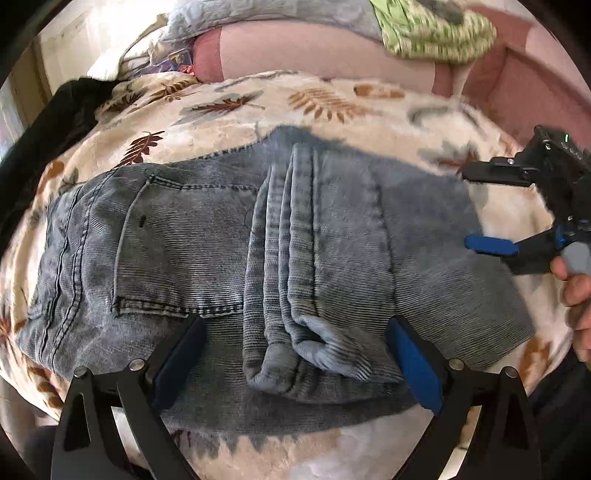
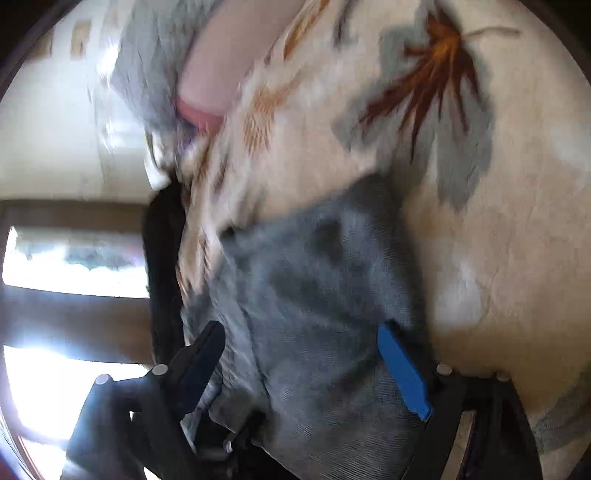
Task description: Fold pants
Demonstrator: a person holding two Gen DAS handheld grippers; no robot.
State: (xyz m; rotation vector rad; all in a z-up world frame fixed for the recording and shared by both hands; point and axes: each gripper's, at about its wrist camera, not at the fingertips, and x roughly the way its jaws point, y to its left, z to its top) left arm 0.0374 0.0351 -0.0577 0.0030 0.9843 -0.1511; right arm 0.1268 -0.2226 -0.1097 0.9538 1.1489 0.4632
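Grey-blue corduroy pants [image 1: 192,236] lie folded on a leaf-print blanket [image 1: 229,107], with the leg ends [image 1: 295,332] laid in a bundle across the middle. My left gripper [image 1: 295,332] is open, its fingers [image 1: 413,365] straddling the leg bundle at the near edge of the pants. My right gripper [image 1: 465,208] is open at the right edge of the pants and holds nothing. In the right wrist view the pants [image 2: 317,280] fill the space between the open right gripper [image 2: 299,332] fingers [image 2: 400,369]; that view is blurred.
A pink sofa cushion [image 1: 314,51], a grey quilt [image 1: 258,11] and a green patterned cloth [image 1: 436,33] lie behind the blanket. A black garment [image 1: 48,125] lies at the left edge. A bright window [image 2: 66,266] shows at the left in the right wrist view.
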